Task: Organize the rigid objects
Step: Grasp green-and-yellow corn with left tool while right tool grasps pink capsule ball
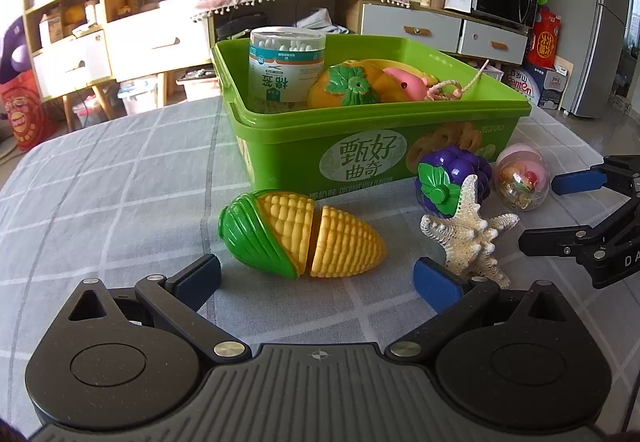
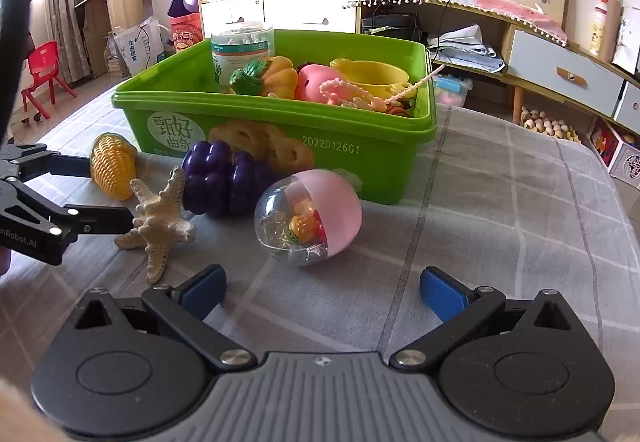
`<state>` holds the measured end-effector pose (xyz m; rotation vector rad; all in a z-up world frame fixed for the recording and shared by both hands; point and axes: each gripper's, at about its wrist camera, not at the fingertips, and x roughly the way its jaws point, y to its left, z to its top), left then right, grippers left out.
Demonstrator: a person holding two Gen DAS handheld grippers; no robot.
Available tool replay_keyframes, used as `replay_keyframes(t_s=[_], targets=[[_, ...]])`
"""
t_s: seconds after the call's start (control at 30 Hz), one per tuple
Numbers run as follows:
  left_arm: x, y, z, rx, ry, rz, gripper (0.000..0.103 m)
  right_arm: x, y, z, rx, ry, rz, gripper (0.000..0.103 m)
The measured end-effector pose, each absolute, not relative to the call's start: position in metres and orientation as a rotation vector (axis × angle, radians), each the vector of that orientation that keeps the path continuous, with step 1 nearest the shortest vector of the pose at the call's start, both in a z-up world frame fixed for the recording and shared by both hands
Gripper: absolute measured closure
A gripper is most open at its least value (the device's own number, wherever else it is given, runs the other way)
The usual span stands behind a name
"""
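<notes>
A toy corn lies on the checked tablecloth just ahead of my open, empty left gripper; it also shows in the right wrist view. Beside it stand a starfish, purple toy grapes and a pink-and-clear capsule egg. The egg lies just ahead of my open, empty right gripper. Behind them stands a green box holding a cotton swab jar, a toy pumpkin, a pink toy and a yellow cup.
The right gripper shows at the right edge of the left wrist view; the left gripper shows at the left of the right wrist view, next to the starfish. The table edge drops off at the right. Shelves and cabinets stand behind.
</notes>
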<state>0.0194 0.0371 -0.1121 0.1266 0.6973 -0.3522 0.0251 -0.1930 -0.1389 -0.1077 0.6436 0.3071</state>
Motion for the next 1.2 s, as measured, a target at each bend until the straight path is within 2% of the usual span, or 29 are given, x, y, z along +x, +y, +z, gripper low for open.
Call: replay_keyframes(t_s=[0.37,0.63,0.9,1.13,1.2], targets=[[0.027,0.033,-0.113,0.114,0.685,-0.329,0.005,0.037,-0.184,-0.137,-0.090,0.631,0.288,0.023],[0.027,0.032,-0.110,0.108,0.678,-0.321,0.010,0.043,-0.182,-0.133,-0.070,0.623,0.297,0.029],[0.029,0.034,-0.107,0.100,0.672,-0.320,0.023,0.046,-0.185,-0.126,-0.033,0.606,0.300,0.043],[0.027,0.034,-0.104,0.095,0.668,-0.327,0.024,0.044,-0.185,-0.124,-0.032,0.595,0.317,0.059],[0.027,0.033,-0.103,0.093,0.667,-0.329,0.024,0.044,-0.185,-0.123,-0.028,0.594,0.316,0.069]])
